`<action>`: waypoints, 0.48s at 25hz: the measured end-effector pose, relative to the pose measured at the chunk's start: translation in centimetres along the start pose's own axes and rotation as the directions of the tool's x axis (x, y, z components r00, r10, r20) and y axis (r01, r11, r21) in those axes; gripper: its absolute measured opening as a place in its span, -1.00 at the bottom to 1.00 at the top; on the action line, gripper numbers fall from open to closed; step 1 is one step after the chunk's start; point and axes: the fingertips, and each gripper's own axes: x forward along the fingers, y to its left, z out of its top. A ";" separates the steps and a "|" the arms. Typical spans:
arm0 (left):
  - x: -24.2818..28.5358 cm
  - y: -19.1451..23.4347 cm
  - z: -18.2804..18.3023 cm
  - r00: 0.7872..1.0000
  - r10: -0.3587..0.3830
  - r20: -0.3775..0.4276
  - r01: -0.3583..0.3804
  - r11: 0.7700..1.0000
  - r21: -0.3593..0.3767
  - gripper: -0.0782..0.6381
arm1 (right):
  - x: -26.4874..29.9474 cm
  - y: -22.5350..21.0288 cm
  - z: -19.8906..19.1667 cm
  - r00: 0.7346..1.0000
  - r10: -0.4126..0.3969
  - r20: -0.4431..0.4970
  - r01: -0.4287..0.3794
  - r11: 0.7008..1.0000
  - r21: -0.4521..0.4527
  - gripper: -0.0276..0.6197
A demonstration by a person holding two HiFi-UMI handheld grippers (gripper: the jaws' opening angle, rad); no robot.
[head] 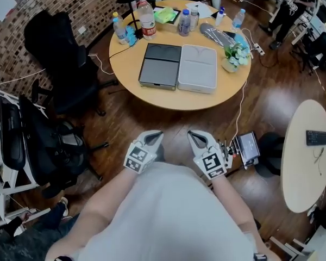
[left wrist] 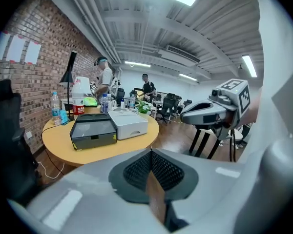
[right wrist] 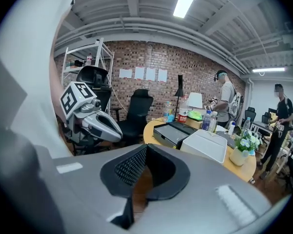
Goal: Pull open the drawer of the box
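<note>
On the round wooden table (head: 152, 99), towards its near edge, two flat boxes are set side by side with no gap to be made out between them: a dark grey box (head: 160, 65) on the left and a light grey box (head: 197, 68) on the right. Each lid is shaped as a shallow sunken panel with rounded corners. In the left gripper view the fronts of both are seen. A single drawer front is shown on each, flush with the casing. A small notch is cut at the middle of the dark one, and a curved finger recess is moulded into the light one.

Behind the boxes, water bottles (head: 147, 19), a green packet (head: 165, 15) and a small potted plant (head: 236, 53) are gathered along the far side of the table. A black office chair (head: 60, 42) is placed to the left of the table, and a second pale table (head: 307, 167) is seen at the right.

Well apart from the boxes, the left gripper (head: 155, 136) and the right gripper (head: 194, 136) are held close to the person's body above the wooden floor. The jaws of each are brought together, and nothing is caught between them.
</note>
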 end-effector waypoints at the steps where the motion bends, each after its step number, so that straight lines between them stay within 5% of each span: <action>1: 0.4 1.1 0.2 1.000 0.002 -0.006 -0.002 1.000 0.018 -0.77 | 0.7 -0.5 0.3 1.000 -0.008 -0.004 0.008 1.000 -0.004 -0.91; 12: 2.4 10.2 -0.6 0.994 0.016 -0.110 0.006 0.980 0.197 -0.77 | 7.6 -3.3 3.0 0.995 -0.081 -0.057 0.079 0.996 -0.041 -0.91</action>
